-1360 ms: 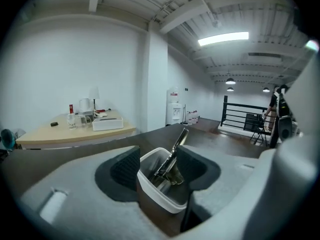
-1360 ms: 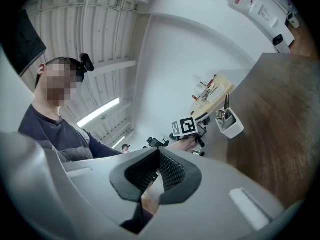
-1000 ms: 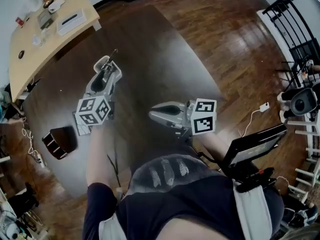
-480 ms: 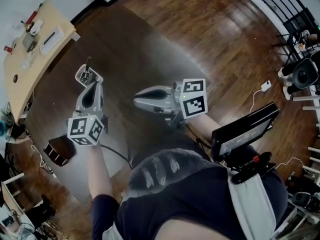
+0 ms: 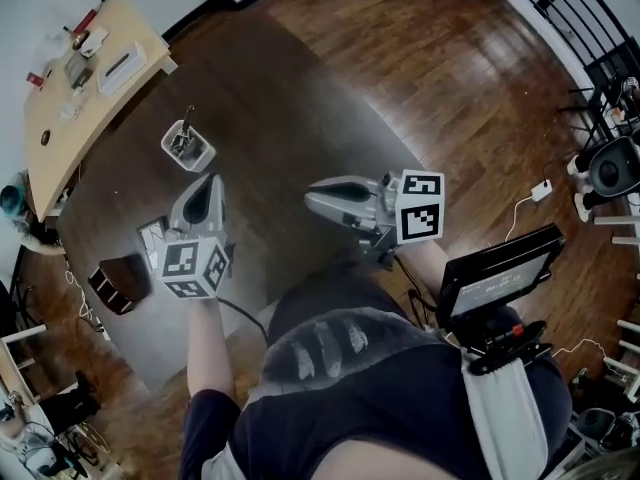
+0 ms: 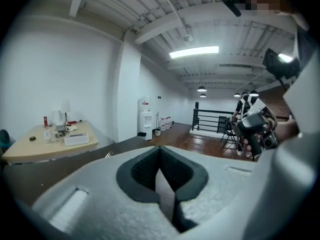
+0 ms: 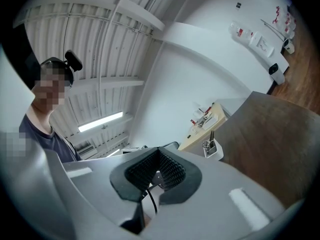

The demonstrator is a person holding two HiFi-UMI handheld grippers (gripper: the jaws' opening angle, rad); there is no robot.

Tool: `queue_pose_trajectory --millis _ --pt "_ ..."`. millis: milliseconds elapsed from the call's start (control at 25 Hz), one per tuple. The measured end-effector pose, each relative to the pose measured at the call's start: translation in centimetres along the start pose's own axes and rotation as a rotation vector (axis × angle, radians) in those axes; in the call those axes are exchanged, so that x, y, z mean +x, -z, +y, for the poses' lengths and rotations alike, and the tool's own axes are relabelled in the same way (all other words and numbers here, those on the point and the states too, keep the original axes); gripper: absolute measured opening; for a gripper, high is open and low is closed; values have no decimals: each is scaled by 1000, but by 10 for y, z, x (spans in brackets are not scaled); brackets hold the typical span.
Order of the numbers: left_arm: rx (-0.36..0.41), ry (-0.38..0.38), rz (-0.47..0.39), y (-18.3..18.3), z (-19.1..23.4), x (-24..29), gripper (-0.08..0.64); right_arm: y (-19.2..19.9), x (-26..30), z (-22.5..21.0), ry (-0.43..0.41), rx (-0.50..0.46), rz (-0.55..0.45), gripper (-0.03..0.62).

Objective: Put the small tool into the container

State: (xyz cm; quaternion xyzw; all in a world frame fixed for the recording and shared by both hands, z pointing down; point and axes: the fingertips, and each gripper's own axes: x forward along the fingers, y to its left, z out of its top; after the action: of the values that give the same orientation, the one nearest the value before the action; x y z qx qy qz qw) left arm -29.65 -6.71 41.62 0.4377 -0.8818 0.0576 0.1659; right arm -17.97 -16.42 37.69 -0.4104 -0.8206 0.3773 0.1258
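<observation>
White container stands alone on the dark mat, with the small tool upright inside it, tip above the rim. Change over the last second: left gripper was at the container with jaws wide; it has since backed off toward the person and is clenched on nothing. Reads as release done, placement likely complete. Right gripper held about level near the person's middle, jaws together, empty. Surroundings: wooden table beyond the mat carries a white box and small items; dark brown box sits at the mat's edge beside the left gripper. Nothing lies between gripper and container
</observation>
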Motion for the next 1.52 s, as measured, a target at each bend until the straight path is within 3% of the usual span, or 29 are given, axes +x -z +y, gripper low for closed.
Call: queue_pose_trajectory --millis 320,520,600,720,840,960,1240,1520 --pt "-14 103 -72 -2 -8 -45 0 33 16 40 114 -53 -21 -2" --pt "-38 213 -79 21 -31 -50 -2 41 3 66 304 -217 -10 -2" --pt "-26 283 -101 23 -51 -46 -2 46 -15 72 384 -237 -19 -2" --pt "-26 386 -136 18 -83 -42 -2 47 -48 77 480 -226 -91 -2" --pt "-50 479 -152 12 -110 -36 -2 32 -72 93 467 -207 -262 -2" --pt "-32 567 -152 1 -150 -33 0 27 -105 109 492 -201 -372 -2" --pt "65 694 -163 -19 -256 -34 -2 43 -194 128 621 -220 -430 -2" --pt "202 832 -114 -15 -413 -44 -2 59 -311 169 615 -264 -561 -2"
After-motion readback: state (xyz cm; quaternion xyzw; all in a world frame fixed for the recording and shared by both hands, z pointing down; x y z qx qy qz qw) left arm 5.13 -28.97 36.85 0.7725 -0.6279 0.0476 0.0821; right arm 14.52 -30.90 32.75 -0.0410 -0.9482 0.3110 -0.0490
